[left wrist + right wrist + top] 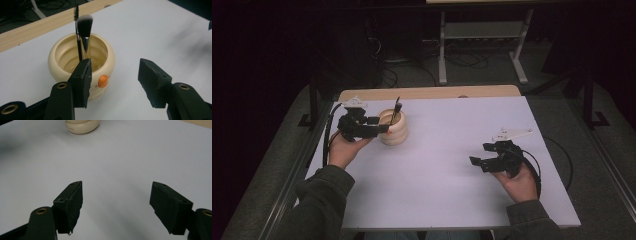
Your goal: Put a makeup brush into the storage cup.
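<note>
**Left gripper beside the pot, both sets of jaws apart**

High view: A white table lies under the camera, with a strip of wood along its far edge. The cream pot stands on the table at about ten o'clock from the table's middle. A dark brush sticks up out of it, leaning slightly toward one o'clock. The left gripper sits just at nine o'clock of the pot, its jaws pointing at the pot's side; whether they touch it cannot be told from here. The left hand holds it from seven o'clock. The right gripper is well apart from the pot, at about four o'clock from the table's middle, held by the right hand, jaws pointing toward nine o'clock.

Left gripper view: The pot stands close ahead, at eleven o'clock of the gap. Its jaws are spread, released, with nothing between them; the left jaw overlaps the pot's front wall. Two tools stand in the pot: a makeup brush with a pale-tipped head, and a thin spoolie touching it at nine o'clock. An orange dot marks the pot's front.

Right gripper view: The jaws stand wide, released, with bare table between them. The pot's base shows far off at eleven o'clock.
</note>
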Tool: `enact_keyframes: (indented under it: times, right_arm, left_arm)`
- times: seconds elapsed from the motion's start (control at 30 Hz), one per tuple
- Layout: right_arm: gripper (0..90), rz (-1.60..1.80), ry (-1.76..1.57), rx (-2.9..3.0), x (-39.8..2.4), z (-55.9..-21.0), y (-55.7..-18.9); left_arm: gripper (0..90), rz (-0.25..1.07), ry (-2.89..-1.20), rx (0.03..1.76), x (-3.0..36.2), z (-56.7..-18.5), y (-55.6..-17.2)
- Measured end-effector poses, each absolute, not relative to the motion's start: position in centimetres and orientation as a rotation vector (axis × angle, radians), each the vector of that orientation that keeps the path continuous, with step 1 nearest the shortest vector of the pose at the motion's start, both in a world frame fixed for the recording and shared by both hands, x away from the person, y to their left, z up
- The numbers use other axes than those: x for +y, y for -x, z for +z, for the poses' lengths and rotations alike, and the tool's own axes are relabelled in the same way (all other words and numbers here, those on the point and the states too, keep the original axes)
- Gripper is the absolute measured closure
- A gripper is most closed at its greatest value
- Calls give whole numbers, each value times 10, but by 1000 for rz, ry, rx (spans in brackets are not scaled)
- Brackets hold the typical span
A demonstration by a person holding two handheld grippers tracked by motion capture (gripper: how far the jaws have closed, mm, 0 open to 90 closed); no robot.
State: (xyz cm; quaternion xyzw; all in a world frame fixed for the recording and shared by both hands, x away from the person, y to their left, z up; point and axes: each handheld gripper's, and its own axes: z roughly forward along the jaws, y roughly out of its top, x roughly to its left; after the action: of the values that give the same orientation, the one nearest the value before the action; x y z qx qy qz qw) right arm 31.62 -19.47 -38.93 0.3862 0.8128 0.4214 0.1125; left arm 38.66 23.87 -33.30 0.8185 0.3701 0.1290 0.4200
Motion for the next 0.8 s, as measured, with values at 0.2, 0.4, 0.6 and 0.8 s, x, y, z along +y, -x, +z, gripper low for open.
enact_keyframes:
  times: [0.2,0.4,0.6,0.8]
  right_arm:
    - [254,1220,-1135,2390,-193,-390,-316]
    - [253,1215,-1124,2389,-193,-391,-316]
    - [253,1209,-1111,2389,-191,-391,-315]
    - [253,1213,-1119,2383,-191,-391,-314]
  left_arm:
    - [430,322,-2048,937,243,-337,-380]
    - [413,327,-2055,921,245,-338,-373]
    - [391,322,-2049,918,246,-342,-366]
    - [372,322,-2048,932,249,-347,-356]
